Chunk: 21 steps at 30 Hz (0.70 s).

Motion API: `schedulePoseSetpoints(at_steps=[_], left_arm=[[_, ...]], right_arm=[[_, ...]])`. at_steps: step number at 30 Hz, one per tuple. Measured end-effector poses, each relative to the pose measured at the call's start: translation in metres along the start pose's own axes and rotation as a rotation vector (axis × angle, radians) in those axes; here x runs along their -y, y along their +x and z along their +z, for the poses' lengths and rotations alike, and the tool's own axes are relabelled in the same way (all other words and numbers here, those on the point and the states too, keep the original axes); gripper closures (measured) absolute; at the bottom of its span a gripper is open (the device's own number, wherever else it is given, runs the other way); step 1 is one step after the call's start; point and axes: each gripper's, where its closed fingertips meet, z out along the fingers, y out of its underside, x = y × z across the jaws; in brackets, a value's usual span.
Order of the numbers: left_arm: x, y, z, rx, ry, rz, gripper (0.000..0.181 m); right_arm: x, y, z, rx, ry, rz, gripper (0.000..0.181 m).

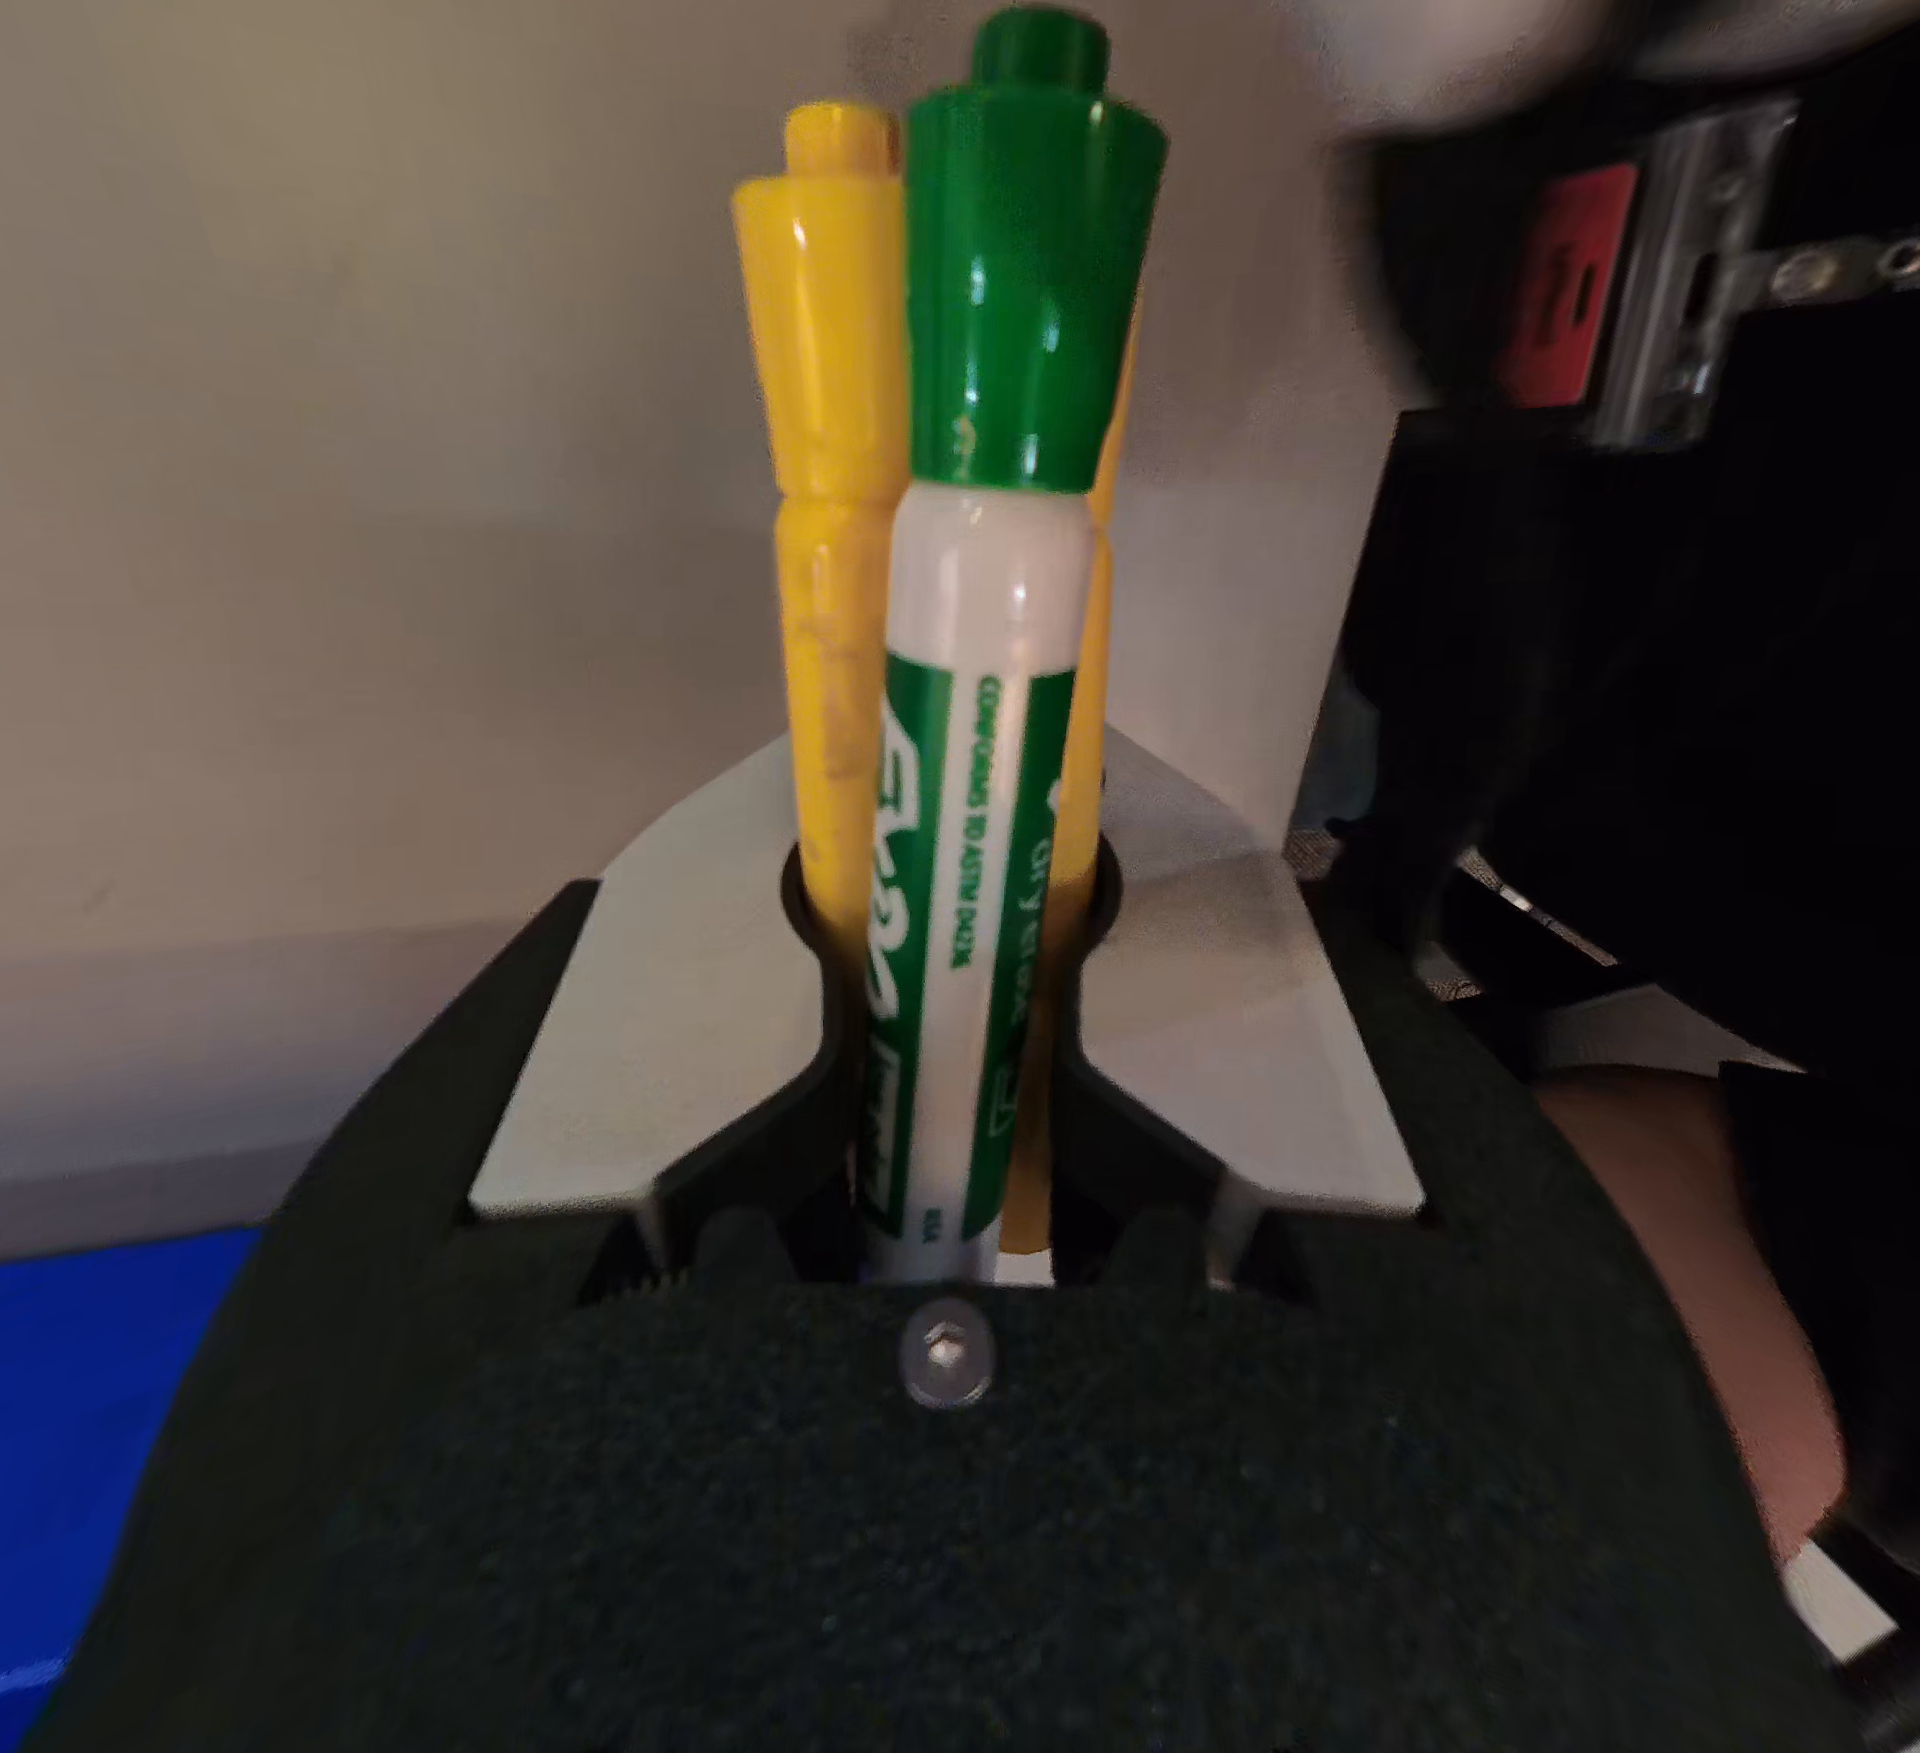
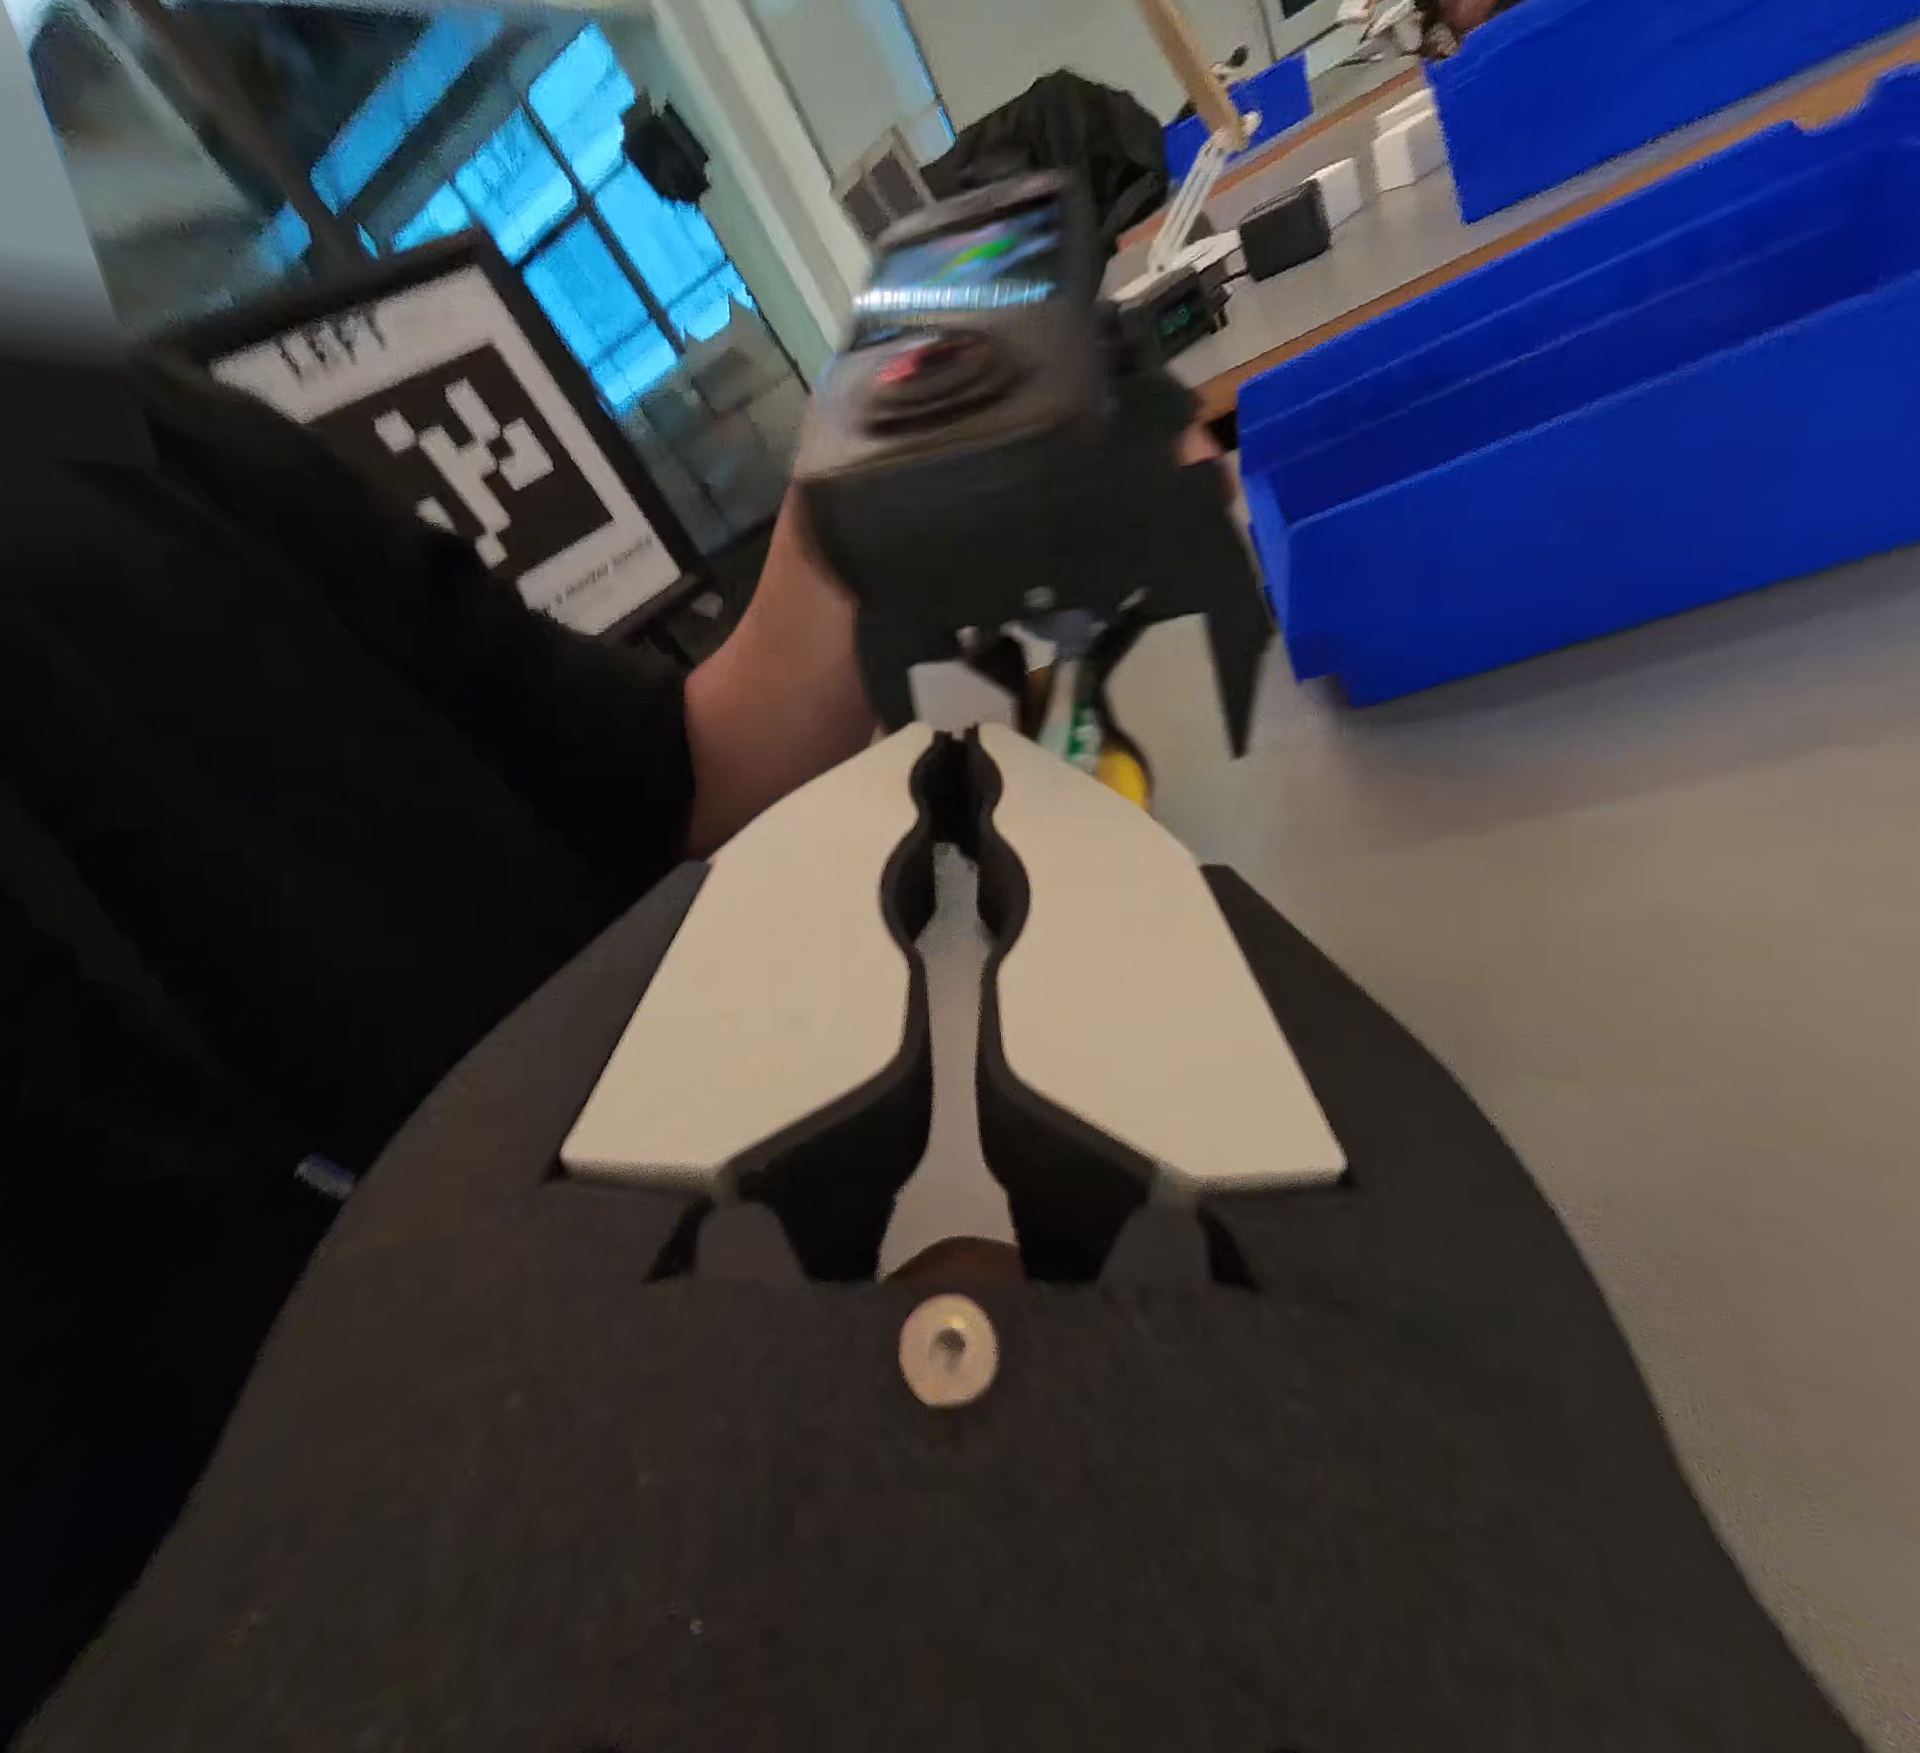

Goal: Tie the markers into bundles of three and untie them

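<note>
My left gripper is shut on a bundle of markers that stands upright between its fingers. A green-capped marker is in front, a yellow marker is to its left, and another yellow one shows partly behind on the right. No tie around them shows. In the right wrist view my right gripper is shut with nothing visible in it. Its tips are just in front of the left gripper, which points down at the table with the green marker and a yellow end showing below it.
Several blue bins stand on the grey table at the right. A board with a black-and-white pattern stands at the left behind a person's hand. A person in dark clothes with a clipped badge is close at the right. The tips of one gripper are about 12 centimetres away from the tips of the other.
</note>
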Motion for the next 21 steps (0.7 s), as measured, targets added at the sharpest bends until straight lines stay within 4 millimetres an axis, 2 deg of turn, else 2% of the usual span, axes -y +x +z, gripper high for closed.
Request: schedulePoseSetpoints(at_steps=[1,6,10,15,21], left_arm=[[0.003,0.003,-0.001,-0.003,0.004,0.013,0.14],[0.008,0.011,-0.001,-0.008,0.003,0.051,0.14],[0.011,0.013,0.0,-0.01,0.003,0.06,0.139],[0.01,0.014,-0.002,-0.01,0.008,0.062,0.139],[0.008,0.013,-0.003,-0.011,0.011,0.056,0.139]], right_arm=[[0.002,0.009,-0.001,-0.009,0.0,0.034,0.18],[-0.013,0.039,0.008,0.007,-0.175,0.243,0.178],[-0.024,0.041,0.017,0.17,-0.285,0.531,0.172],[-0.034,0.049,0.026,0.244,-0.295,0.659,0.163],[-0.036,0.053,0.031,0.298,-0.235,0.731,0.16]])
